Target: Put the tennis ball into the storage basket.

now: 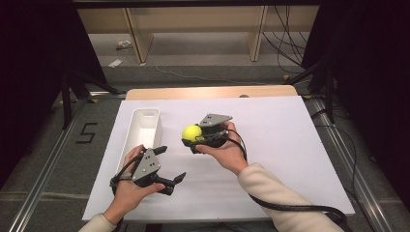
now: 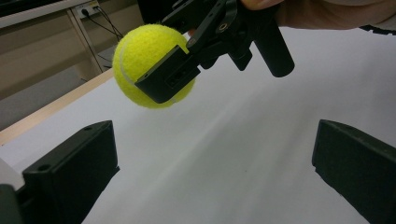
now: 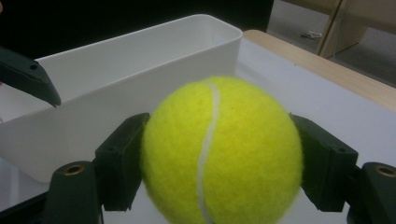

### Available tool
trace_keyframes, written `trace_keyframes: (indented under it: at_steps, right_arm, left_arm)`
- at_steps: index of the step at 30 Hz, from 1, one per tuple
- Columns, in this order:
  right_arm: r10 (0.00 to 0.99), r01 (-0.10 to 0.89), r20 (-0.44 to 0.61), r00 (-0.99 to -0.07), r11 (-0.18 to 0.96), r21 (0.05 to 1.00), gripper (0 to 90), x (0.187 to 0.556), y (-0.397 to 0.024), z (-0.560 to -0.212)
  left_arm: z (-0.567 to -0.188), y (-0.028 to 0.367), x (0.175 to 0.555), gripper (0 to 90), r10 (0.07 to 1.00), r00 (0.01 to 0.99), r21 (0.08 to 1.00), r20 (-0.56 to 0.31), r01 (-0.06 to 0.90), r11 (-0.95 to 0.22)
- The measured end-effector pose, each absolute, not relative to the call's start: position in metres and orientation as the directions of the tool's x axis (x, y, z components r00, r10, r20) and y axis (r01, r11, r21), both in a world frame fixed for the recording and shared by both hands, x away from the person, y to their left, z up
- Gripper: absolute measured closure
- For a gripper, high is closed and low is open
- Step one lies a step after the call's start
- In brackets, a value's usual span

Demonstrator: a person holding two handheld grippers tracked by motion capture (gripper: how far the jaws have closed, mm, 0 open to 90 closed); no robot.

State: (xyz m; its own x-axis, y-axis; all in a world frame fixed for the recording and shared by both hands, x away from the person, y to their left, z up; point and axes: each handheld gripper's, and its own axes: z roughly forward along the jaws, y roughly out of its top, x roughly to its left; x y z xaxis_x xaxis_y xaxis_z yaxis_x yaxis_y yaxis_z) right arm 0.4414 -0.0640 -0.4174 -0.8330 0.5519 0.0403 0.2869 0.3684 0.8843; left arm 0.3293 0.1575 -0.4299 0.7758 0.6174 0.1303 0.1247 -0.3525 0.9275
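A yellow tennis ball is held above the white table sheet by my right gripper, whose jaws press on both its sides. In the right gripper view the ball sits between the two black pads, with the white bin just behind it. The left gripper view shows the ball raised off the sheet in the other gripper's jaw. My left gripper rests lower left, jaws spread wide with nothing between them, beside the bin.
The white sheet covers a wooden table. The long white bin stands at the sheet's left, empty as far as visible. Shelving legs and cables lie on the floor beyond the far edge.
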Motion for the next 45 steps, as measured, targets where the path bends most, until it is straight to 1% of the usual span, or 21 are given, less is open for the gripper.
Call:
trace_keyframes:
  at_steps: [41,42,45]
  right_arm:
    - [0.529,0.268,0.031,-0.848,0.379,0.886,26.8,0.44,-0.047,-0.41]
    - [0.53,0.268,0.03,-0.847,0.379,0.886,26.8,0.44,-0.047,-0.41]
    - [0.53,0.265,0.027,-0.848,0.38,0.886,26.8,0.44,-0.046,-0.409]
  left_arm:
    - [-0.43,0.157,0.329,0.0,0.617,0.776,0.928,0.128,0.126,-0.352]
    - [-0.43,0.156,0.328,0.0,0.617,0.78,0.928,0.108,0.143,-0.343]
    - [-0.43,0.156,0.328,0.0,0.619,0.778,0.928,0.106,0.146,-0.342]
